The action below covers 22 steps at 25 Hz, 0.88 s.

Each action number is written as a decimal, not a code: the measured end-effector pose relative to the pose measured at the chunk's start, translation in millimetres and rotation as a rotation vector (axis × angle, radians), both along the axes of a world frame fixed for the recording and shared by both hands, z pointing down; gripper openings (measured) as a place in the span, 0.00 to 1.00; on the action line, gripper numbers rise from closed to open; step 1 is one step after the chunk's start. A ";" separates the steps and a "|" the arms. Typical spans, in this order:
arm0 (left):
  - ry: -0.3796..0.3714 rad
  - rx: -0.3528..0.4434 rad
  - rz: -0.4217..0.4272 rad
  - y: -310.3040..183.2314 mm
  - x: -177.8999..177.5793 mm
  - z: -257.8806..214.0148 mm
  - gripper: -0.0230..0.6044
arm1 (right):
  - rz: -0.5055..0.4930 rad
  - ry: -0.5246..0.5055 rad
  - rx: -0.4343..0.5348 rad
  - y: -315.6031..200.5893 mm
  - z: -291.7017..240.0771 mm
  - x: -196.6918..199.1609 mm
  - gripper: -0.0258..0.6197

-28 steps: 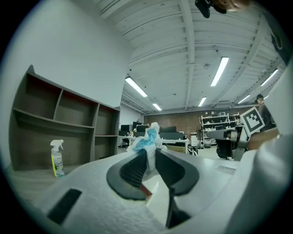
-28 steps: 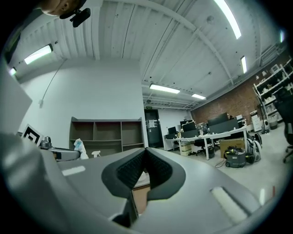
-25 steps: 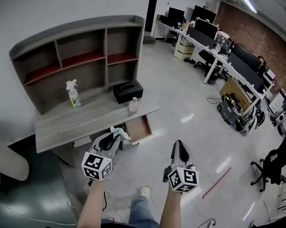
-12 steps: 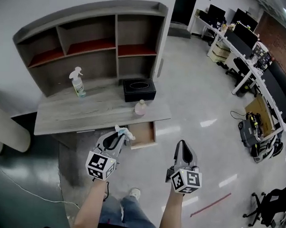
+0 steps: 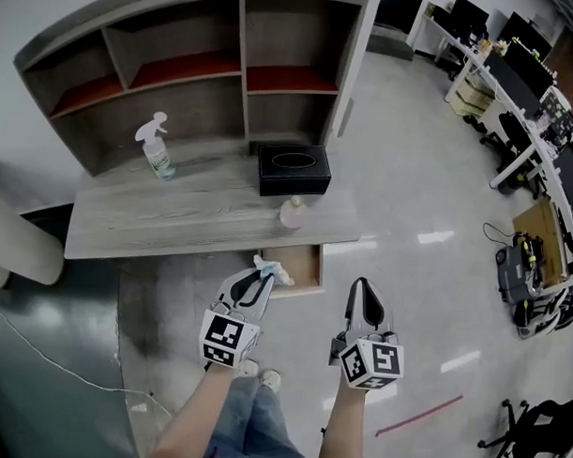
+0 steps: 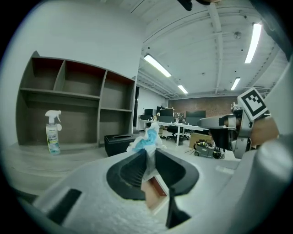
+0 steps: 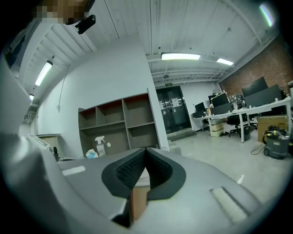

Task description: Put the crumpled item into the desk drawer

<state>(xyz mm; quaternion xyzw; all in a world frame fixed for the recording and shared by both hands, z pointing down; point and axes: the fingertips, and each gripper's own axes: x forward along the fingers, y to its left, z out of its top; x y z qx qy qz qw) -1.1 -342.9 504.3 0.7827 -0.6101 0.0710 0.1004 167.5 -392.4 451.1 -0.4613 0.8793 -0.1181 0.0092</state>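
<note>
A crumpled white and pale blue item sticks out of the tips of my left gripper, which is shut on it. It hangs just in front of the open desk drawer, whose wooden inside shows under the desk's front edge. In the left gripper view a corner of the drawer appears below the jaws. My right gripper is shut and holds nothing, to the right of the drawer and a little nearer to me.
The grey desk carries a spray bottle, a black tissue box and a small pink bottle, with open shelves behind. Office desks and chairs stand far right. A cable lies on the floor at left.
The view has closed in on the desk. Both grippers have moved forward; the left one, still holding the crumpled item, now sits at the drawer's front.
</note>
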 end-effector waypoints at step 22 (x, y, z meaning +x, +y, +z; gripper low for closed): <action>0.108 -0.461 -0.077 -104.1 20.2 287.8 0.28 | -0.022 0.032 -0.222 -24.6 209.0 -1.1 0.06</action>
